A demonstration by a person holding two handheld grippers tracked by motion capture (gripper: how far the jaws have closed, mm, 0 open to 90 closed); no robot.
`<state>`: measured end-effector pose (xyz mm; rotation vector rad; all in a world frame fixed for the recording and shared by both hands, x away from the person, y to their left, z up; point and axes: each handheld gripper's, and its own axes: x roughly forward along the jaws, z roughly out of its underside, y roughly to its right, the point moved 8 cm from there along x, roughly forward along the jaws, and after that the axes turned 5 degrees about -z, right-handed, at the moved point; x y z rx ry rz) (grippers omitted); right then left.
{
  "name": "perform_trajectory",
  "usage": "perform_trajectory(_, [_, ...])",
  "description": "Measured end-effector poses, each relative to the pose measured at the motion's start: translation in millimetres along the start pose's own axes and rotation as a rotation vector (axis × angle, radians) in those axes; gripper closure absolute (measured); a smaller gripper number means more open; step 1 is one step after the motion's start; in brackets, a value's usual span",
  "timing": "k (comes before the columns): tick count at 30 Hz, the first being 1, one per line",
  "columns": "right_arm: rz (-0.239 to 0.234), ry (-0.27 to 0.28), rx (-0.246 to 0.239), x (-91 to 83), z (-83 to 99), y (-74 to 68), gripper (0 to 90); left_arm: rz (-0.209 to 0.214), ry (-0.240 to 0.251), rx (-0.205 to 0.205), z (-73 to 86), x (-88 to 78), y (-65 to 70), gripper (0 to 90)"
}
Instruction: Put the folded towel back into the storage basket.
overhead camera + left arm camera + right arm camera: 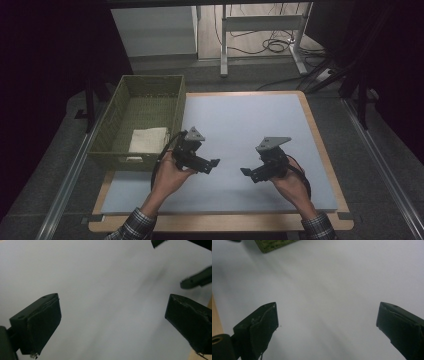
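Presently, the left gripper (216, 163) and right gripper (245, 172) are held low over the bare mat (250, 125), tips facing each other, apart. Both sets of jaws are seen wide apart with nothing between them. A folded cloth (147, 140) is noted inside the basket (145, 85), just beside the left gripper, touched by neither.

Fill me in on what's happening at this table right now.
A person holds a tool in each hand over the pale blue mat. The left tool and the right tool face each other, both open, with nothing between their jaws. A folded white cloth lies in the green woven basket at the table's left. Neither tool touches it.
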<state>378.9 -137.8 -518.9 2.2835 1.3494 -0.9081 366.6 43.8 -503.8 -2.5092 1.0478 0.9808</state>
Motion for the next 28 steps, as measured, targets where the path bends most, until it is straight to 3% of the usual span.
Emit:
perform_trajectory(4, [0.034,-0.009,0.017,-3.8,22.4,5.0,3.7,0.0,-0.009,0.004,20.8,15.9,12.3,0.4])
perform_trajectory(9, [0.061,-0.047,0.028,-0.4,46.8,9.6,3.7,-0.043,-0.047,0.032,46.6,32.7,18.0,0.3])
perform_trajectory(16, [0.081,-0.096,0.045,10.3,79.7,15.5,3.7,-0.063,-0.098,0.001,84.2,53.9,14.8,0.3])
perform_trajectory(19, [0.078,-0.09,0.057,12.5,83.3,15.6,3.2,-0.064,-0.072,0.005,86.6,53.7,14.3,0.1])
perform_trajectory(22, [0.076,-0.064,0.057,13.0,84.4,16.0,3.0,-0.066,-0.072,0.008,86.8,54.2,14.7,0.0])
perform_trajectory(28, [0.079,-0.063,0.056,13.0,85.3,15.9,2.9,-0.066,-0.072,0.01,87.4,54.5,15.0,0.0])
